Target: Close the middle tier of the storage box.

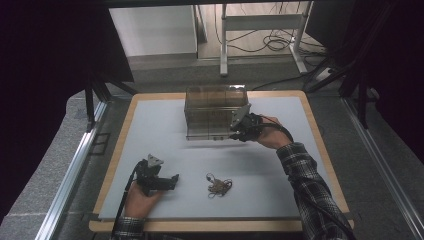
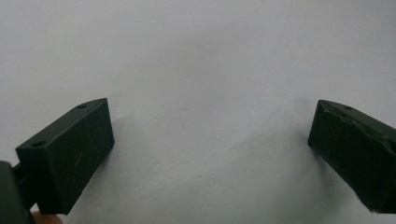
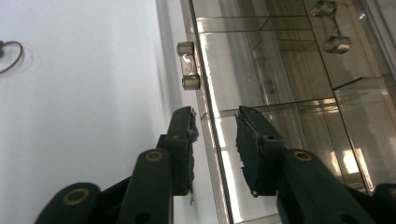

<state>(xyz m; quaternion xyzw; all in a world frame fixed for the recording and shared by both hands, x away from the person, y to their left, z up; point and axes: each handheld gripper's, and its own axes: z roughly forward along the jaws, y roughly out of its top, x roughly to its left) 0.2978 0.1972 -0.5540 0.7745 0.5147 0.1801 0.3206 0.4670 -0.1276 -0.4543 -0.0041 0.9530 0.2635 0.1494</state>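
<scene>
Box of clear, smoke-tinted hard plastic is seen standing toward the far middle of the grey table, divided inside into compartments. Light, stiff, slick and likely brittle handling is to be expected, so a hold on the thin front edge of the lid, near the small clear latch, is judged best. The right tool is set astride that edge, jaws partly apart, no pad clearly pressing. The left tool, well in front of the box, is held wide apart over bare table. A tangle of rubber bands lies in front of the box.
</scene>
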